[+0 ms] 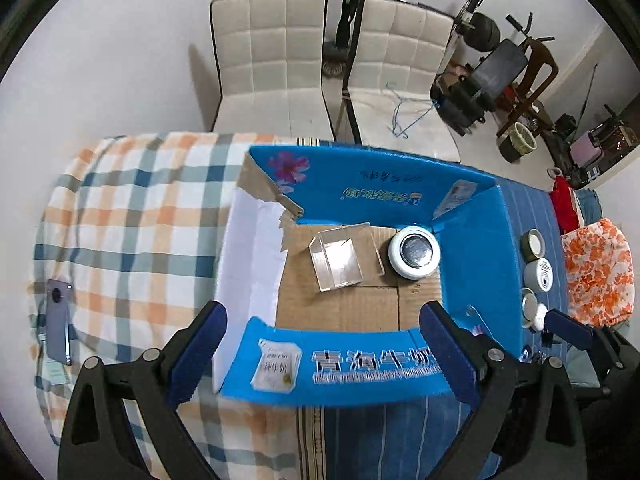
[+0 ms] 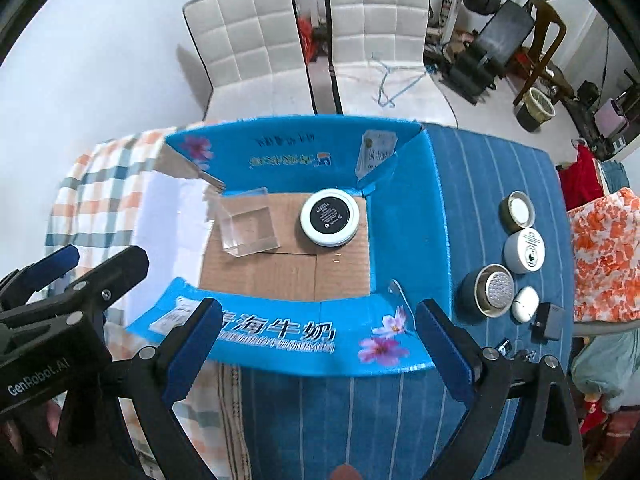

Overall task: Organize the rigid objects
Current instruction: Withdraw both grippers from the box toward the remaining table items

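An open blue cardboard box (image 1: 360,184) (image 2: 404,216) sits on the table. Inside lie a clear plastic case (image 1: 336,258) (image 2: 248,226) and a round white tin with a dark lid (image 1: 414,252) (image 2: 330,216). My left gripper (image 1: 324,344) is open and empty above the box's near flap. My right gripper (image 2: 316,336) is open and empty over the near flap too. Right of the box lie a gold tape roll (image 2: 518,210) (image 1: 532,242), a white jar (image 2: 524,250) (image 1: 540,274), a metal tin (image 2: 490,290), a white earbud case (image 2: 525,304) and a black charger (image 2: 550,324).
A phone (image 1: 60,320) lies on the checked cloth (image 1: 132,216) at the left. The left gripper shows at the left of the right wrist view (image 2: 60,280). Two white chairs (image 1: 272,64) stand behind the table. An orange floral cloth (image 2: 604,256) lies at the right.
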The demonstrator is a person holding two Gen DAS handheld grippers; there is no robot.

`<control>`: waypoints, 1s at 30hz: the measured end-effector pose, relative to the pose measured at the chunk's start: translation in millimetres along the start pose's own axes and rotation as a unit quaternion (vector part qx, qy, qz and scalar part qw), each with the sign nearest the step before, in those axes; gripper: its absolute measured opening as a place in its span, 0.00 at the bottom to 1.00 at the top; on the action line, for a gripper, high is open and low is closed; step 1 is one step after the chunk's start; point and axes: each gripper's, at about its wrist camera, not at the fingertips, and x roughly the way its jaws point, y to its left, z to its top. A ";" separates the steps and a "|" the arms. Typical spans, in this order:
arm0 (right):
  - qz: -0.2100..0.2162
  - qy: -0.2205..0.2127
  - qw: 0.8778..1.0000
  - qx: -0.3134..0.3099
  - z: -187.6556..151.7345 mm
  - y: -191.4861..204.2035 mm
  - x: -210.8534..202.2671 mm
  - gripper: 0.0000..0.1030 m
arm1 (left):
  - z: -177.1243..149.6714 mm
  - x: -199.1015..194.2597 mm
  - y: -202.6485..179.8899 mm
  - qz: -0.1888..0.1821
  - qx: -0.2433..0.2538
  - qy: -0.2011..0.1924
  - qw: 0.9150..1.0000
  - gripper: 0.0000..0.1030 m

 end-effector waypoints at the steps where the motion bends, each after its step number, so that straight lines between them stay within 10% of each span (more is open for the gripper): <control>1: 0.001 -0.007 1.000 -0.002 -3.2 2.5 -11.5 0.96 | -2.9 -8.3 -1.0 -0.001 0.003 -0.005 1.000 0.96; 18: 0.058 -0.043 0.997 0.008 -30.3 -55.9 -84.1 0.96 | -29.4 -79.0 -51.3 0.018 0.001 -0.058 0.998 0.96; 30: -0.045 0.023 0.978 0.200 -81.4 -331.8 -19.1 0.96 | -23.4 -15.6 -232.5 -0.039 0.086 -0.012 0.995 0.96</control>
